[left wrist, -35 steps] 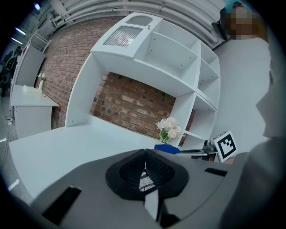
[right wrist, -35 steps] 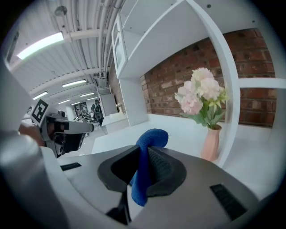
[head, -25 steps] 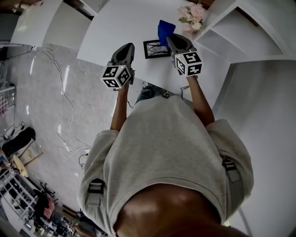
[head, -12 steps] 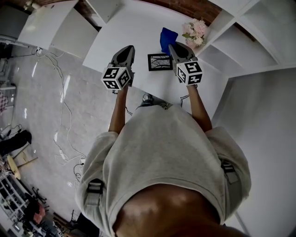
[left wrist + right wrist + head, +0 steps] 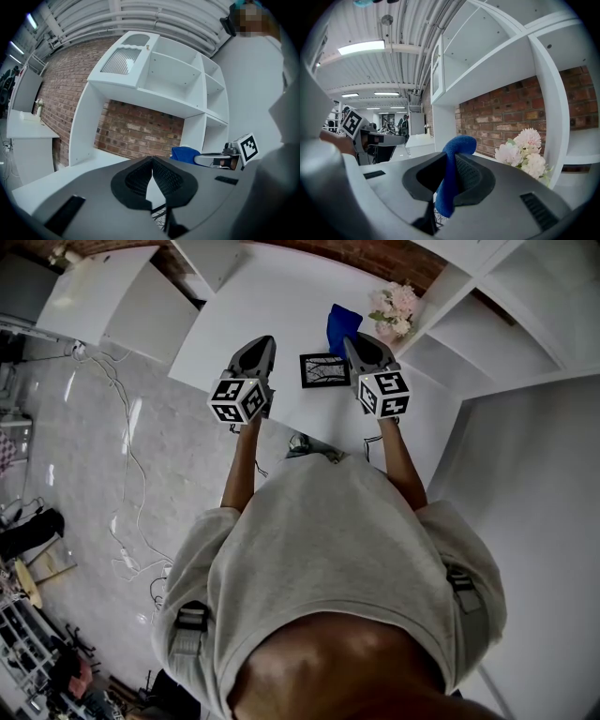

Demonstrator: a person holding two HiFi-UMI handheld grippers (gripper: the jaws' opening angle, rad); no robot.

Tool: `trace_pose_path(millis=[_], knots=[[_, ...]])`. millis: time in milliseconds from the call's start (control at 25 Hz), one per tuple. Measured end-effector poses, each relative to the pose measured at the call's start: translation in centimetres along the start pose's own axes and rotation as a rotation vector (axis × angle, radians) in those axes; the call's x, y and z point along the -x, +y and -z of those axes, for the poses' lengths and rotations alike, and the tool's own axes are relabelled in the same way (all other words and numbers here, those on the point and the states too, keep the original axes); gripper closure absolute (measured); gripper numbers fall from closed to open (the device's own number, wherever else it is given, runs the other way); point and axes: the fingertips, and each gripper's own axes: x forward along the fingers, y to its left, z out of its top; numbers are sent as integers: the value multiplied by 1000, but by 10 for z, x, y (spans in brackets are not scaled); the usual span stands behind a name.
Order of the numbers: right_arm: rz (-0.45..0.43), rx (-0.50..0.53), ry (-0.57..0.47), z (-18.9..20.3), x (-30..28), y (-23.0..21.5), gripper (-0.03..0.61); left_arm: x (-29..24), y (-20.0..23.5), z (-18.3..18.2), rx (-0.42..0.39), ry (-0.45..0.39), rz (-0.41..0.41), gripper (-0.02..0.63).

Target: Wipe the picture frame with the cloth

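Note:
A small black picture frame (image 5: pixel 323 369) with a dark branch print lies flat on the white table (image 5: pixel 253 296). My right gripper (image 5: pixel 354 337) hangs at the frame's right edge, shut on a blue cloth (image 5: pixel 342 322) that sticks out past its tips. In the right gripper view the cloth (image 5: pixel 451 180) is pinched between the jaws and folds over the right gripper (image 5: pixel 451 161). My left gripper (image 5: pixel 263 341) hovers left of the frame. In the left gripper view the left gripper (image 5: pixel 152 160) is shut with nothing in it, and a corner of the frame (image 5: pixel 160 216) shows below it.
A bunch of pale pink flowers (image 5: pixel 394 304) stands at the table's back right, next to white shelving (image 5: pixel 487 324). A brick wall (image 5: pixel 140 131) backs the table. Cables (image 5: pixel 122 474) trail on the floor to the left.
The head view has shifted a little, so table and frame sit lower in the picture. Both grippers keep their places beside the frame, and the cloth stays in the right one.

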Motion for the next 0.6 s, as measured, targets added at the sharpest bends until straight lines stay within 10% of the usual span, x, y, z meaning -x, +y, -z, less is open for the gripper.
trace_pose_path(millis=[600], knots=[[8,4,2,0,3,-1,517,-1,-5,-1,2,-3,11,597]])
